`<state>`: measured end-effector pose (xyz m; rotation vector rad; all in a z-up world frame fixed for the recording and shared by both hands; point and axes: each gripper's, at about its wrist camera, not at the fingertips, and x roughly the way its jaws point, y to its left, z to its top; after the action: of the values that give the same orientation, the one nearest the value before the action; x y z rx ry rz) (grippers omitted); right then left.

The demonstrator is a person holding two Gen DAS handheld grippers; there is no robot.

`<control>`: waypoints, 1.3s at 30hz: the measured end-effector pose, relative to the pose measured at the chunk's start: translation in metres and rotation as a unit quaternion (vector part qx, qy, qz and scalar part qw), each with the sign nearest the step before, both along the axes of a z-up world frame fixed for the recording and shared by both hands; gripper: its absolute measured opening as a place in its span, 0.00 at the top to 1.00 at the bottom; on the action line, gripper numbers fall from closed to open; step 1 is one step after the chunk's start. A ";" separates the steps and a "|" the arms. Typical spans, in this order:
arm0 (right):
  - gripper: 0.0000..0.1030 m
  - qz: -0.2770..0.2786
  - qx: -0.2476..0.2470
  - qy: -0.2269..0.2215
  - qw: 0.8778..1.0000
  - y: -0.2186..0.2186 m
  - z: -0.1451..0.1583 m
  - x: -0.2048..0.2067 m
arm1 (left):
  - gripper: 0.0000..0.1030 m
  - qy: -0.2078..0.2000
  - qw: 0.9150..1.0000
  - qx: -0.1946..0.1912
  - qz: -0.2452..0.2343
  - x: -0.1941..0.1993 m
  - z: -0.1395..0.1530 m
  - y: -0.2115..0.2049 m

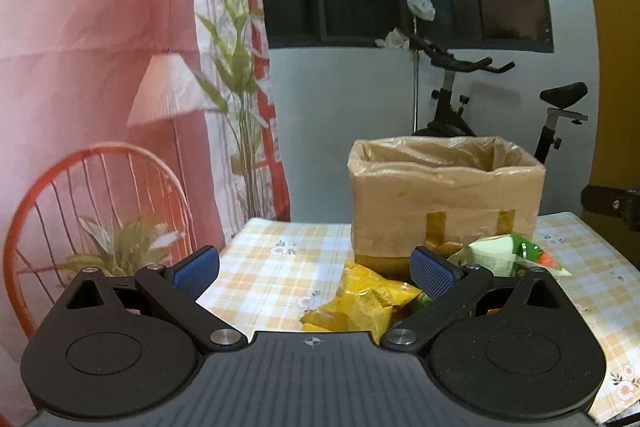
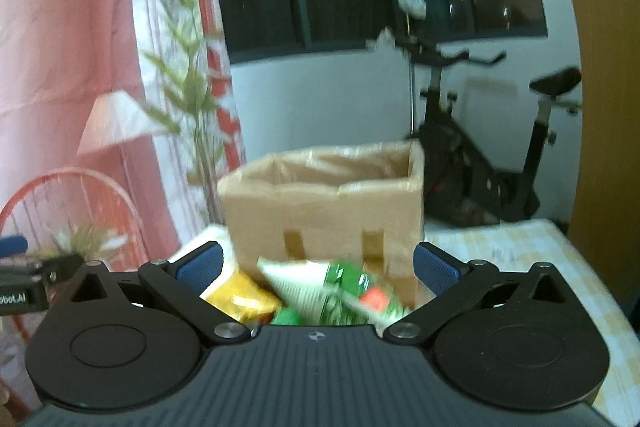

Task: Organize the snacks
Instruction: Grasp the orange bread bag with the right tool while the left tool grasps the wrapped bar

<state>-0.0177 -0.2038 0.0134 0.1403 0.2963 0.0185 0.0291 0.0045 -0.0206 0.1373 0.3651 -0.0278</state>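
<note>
A cardboard box (image 1: 444, 203) lined with clear plastic stands open on the checked tablecloth (image 1: 272, 259); it also shows in the right wrist view (image 2: 328, 211). In front of it lie a yellow snack bag (image 1: 364, 303) and a green and white snack bag (image 1: 504, 255). In the right wrist view the yellow bag (image 2: 240, 295) and the green bag (image 2: 340, 291) lie just below the fingers. My left gripper (image 1: 316, 271) is open and empty above the yellow bag. My right gripper (image 2: 318, 267) is open and empty above the bags.
An exercise bike (image 1: 460, 107) stands behind the table. A red wire chair (image 1: 100, 211) and a floor lamp (image 1: 168, 91) stand at the left by a pink curtain. The other gripper's body shows at the right edge (image 1: 612, 205).
</note>
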 end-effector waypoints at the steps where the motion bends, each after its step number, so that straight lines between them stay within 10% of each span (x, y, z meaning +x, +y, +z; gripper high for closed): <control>1: 0.00 -0.004 -0.003 -0.002 1.000 -0.001 -0.003 0.003 | 0.01 0.004 1.000 -0.001 0.001 0.004 -0.003 0.000; 39: 0.05 0.180 -0.056 0.202 0.961 0.064 -0.144 0.085 | 0.05 0.136 0.990 -0.028 0.015 0.071 -0.101 0.022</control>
<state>0.0677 -0.1399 -0.1308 -0.0259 0.7278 0.3365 0.0998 0.0268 -0.1211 0.0715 0.6382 -0.0274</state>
